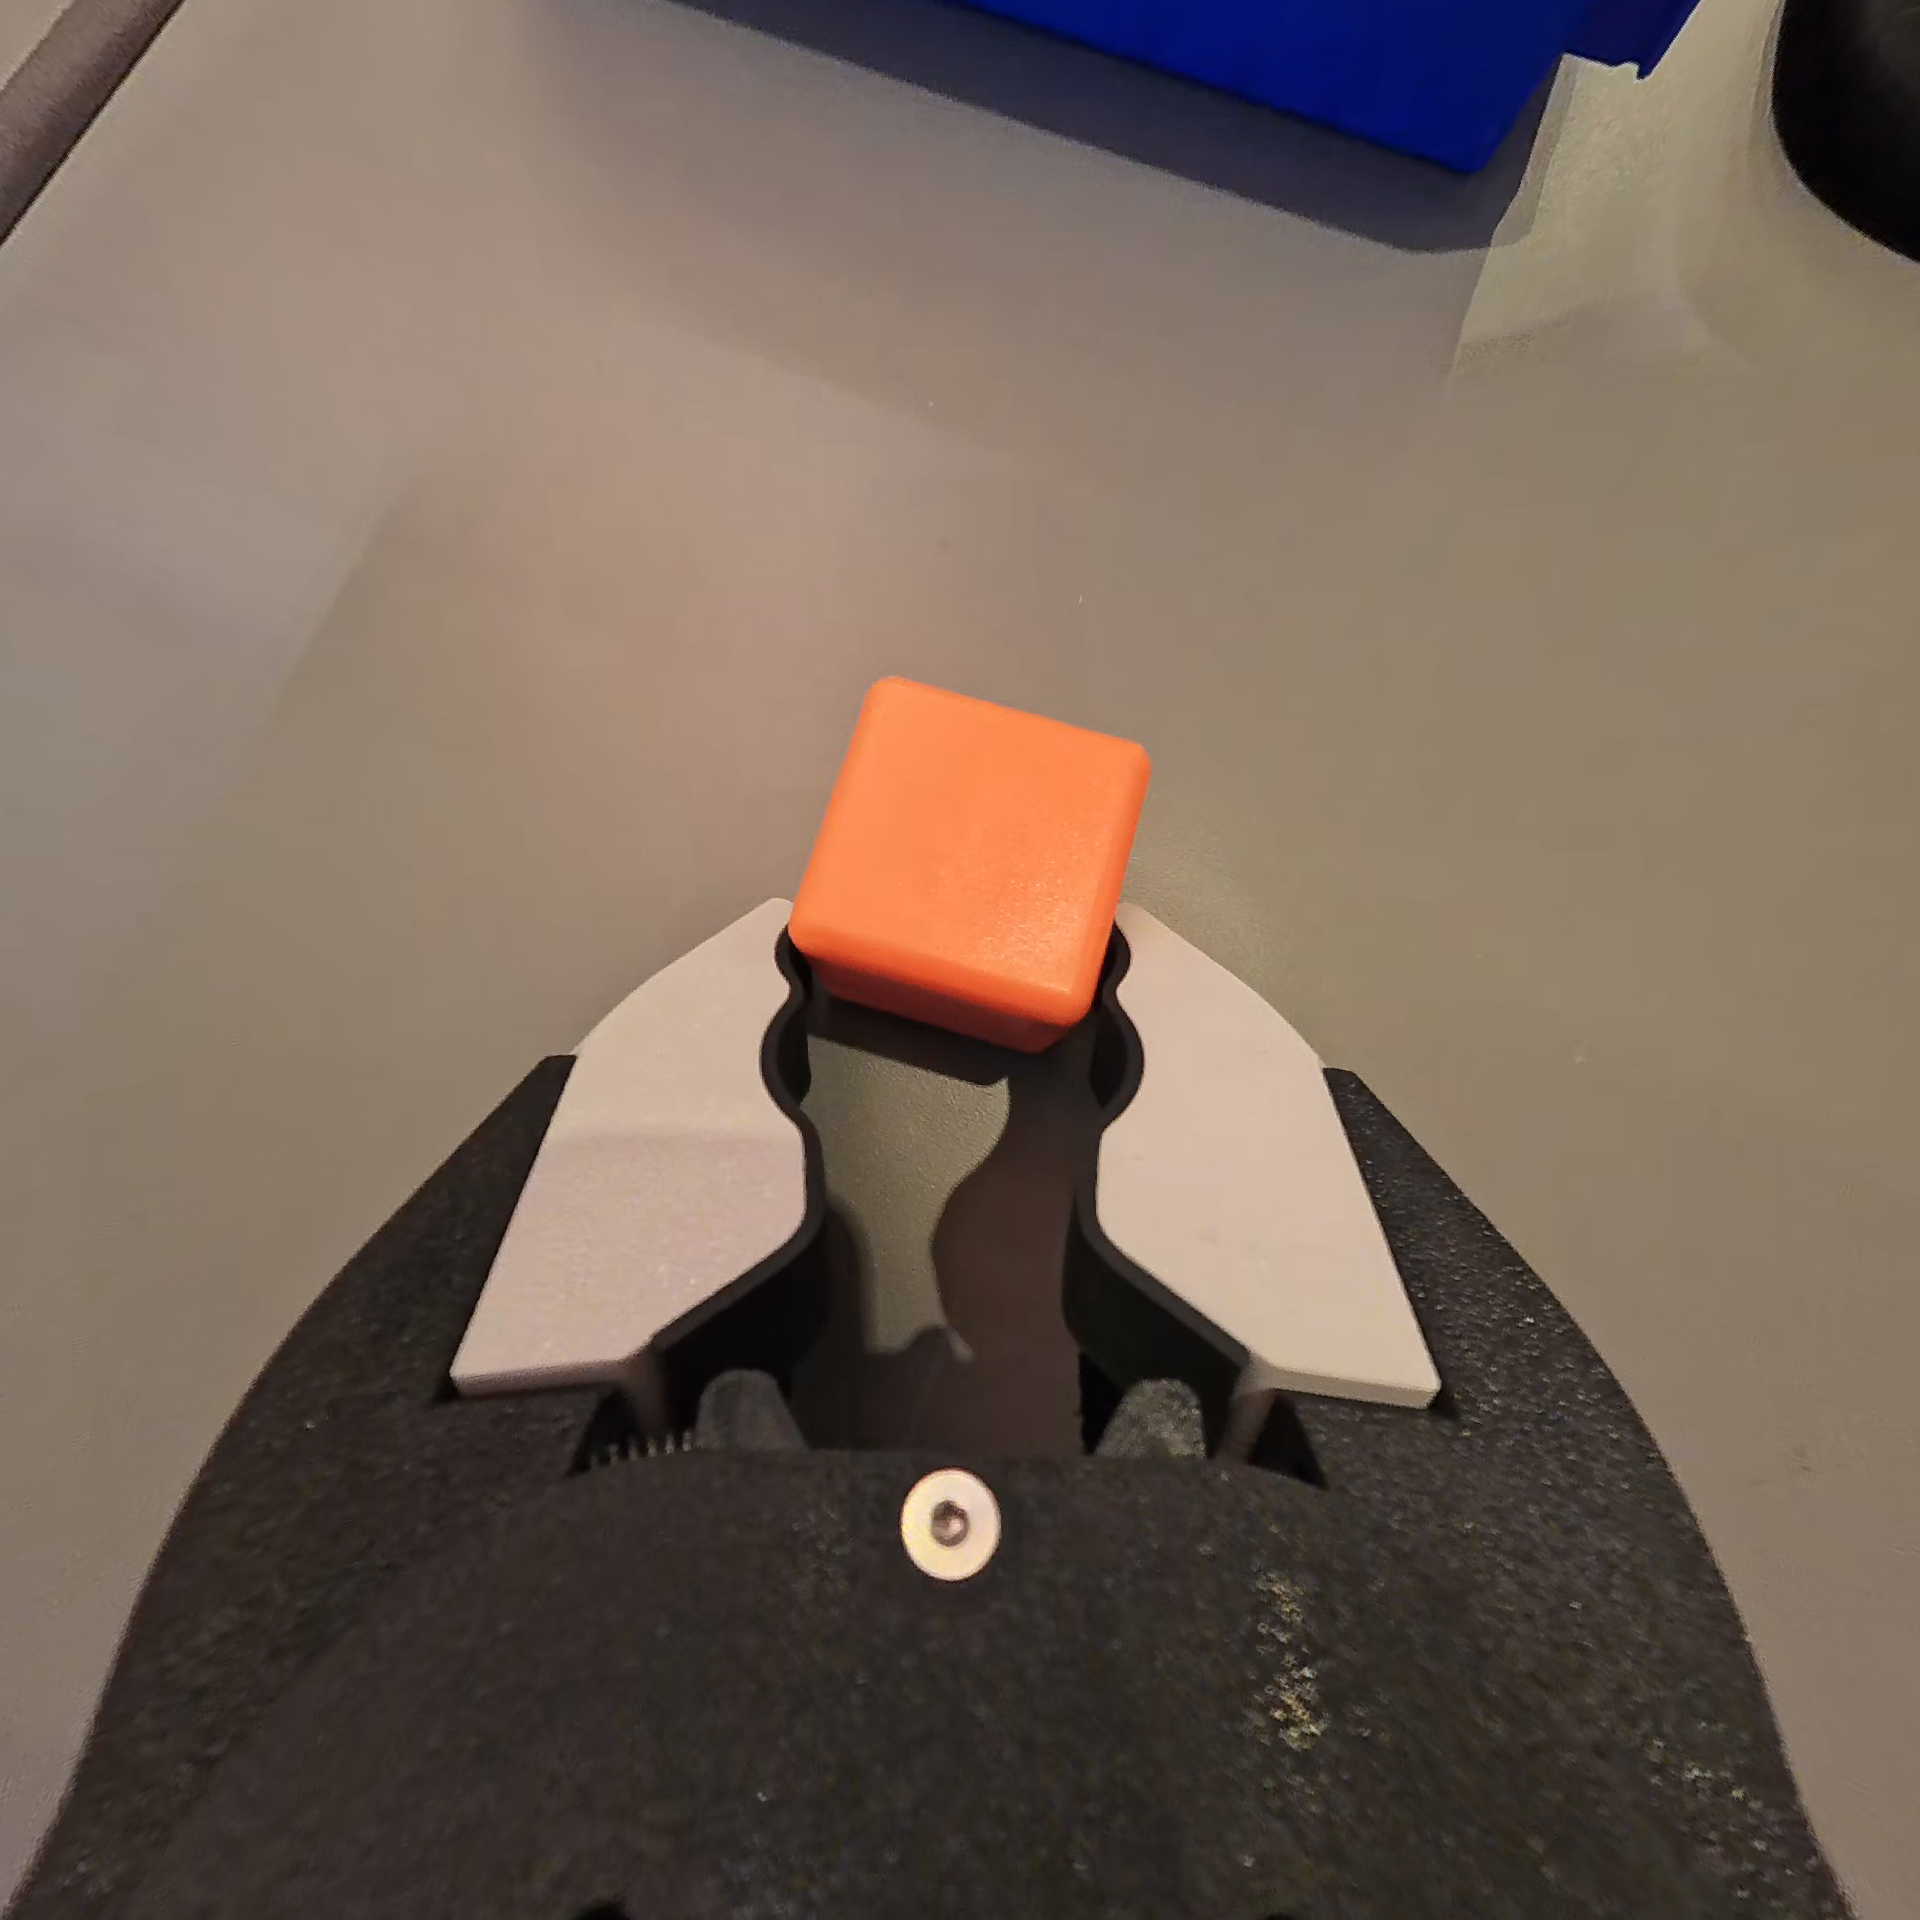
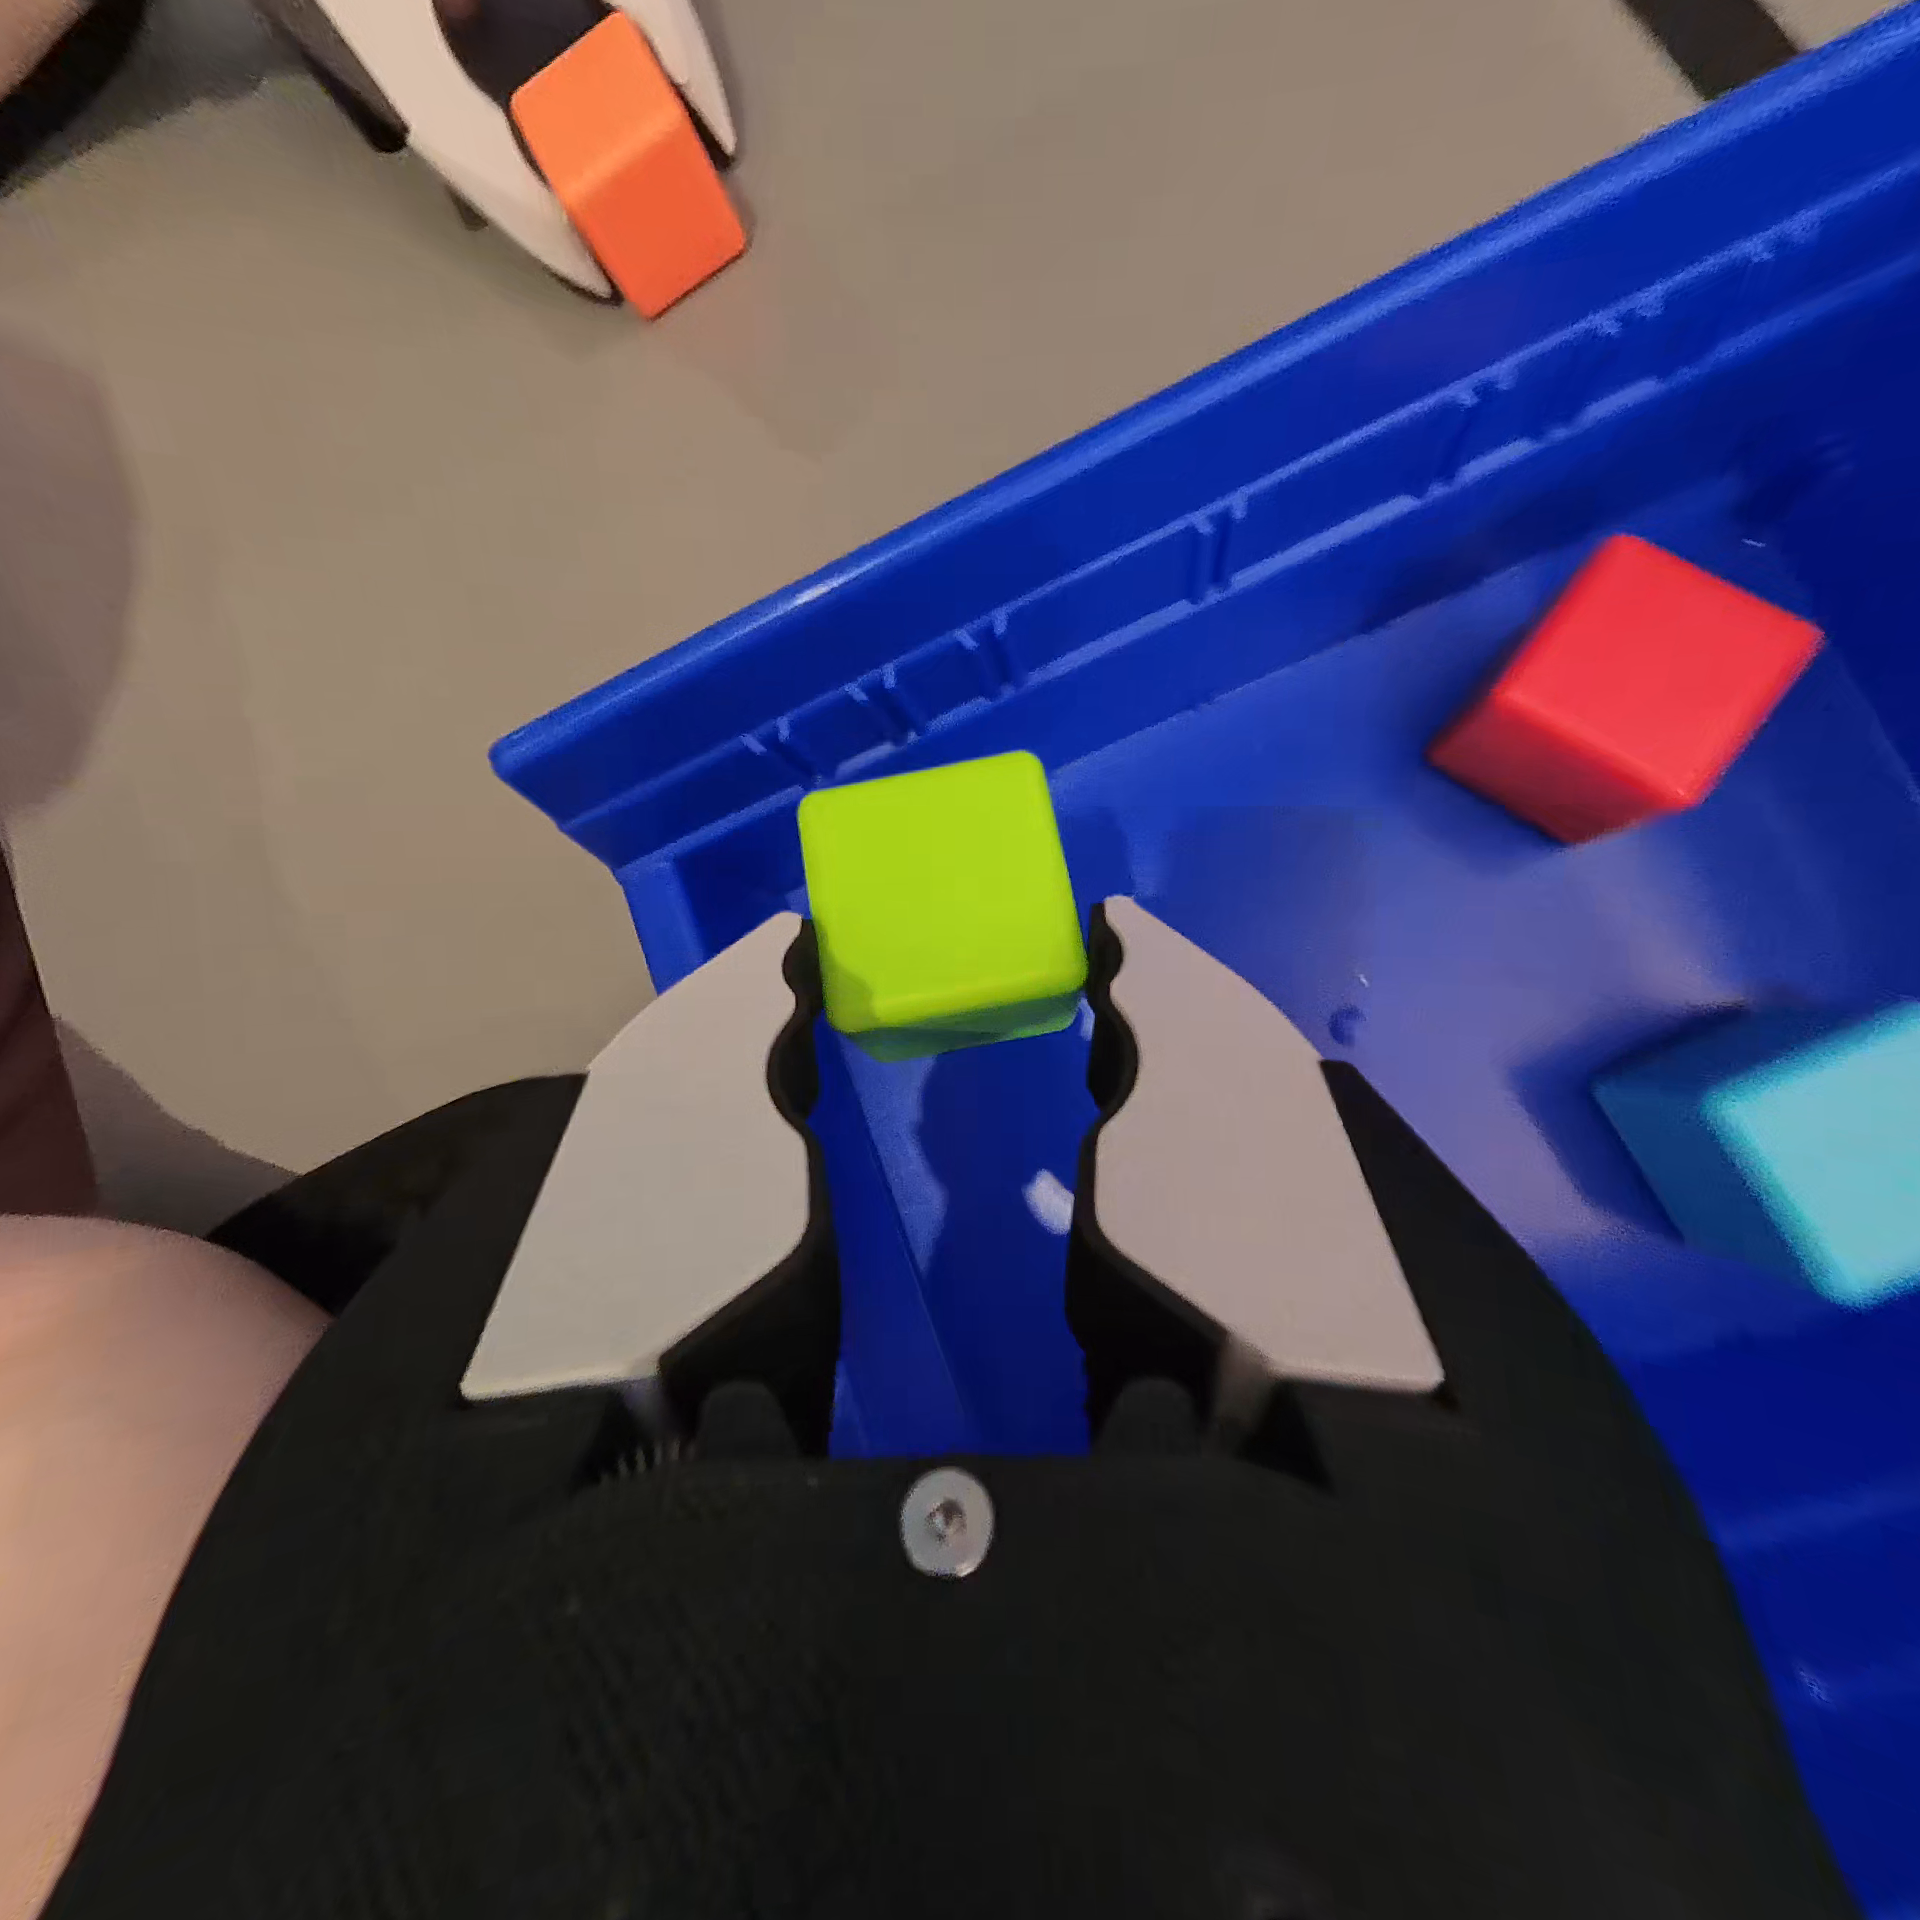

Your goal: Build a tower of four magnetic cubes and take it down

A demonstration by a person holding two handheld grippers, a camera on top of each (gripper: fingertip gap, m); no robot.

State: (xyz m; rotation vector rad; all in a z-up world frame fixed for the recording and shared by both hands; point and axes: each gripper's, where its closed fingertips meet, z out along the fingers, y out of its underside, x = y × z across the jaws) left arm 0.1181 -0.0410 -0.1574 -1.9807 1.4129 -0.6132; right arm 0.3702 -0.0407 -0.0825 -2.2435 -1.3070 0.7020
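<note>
The left gripper (image 1: 956,966) has its jaws closed on an orange cube (image 1: 971,857), pinched at the very tips and held over the grey bench (image 1: 520,468); most of the cube sticks out ahead of the jaws. The right gripper (image 2: 945,971) grips a lime-green cube (image 2: 935,894) the same way, tip-held, above the near corner of a blue bin (image 2: 1143,582). To the right of those jaws, on the bin floor, lie a red cube (image 2: 1631,686) farther off and a light blue cube (image 2: 1787,1153) nearer. Far ahead and to the left of the right jaws, the left gripper shows with its orange cube.
</note>
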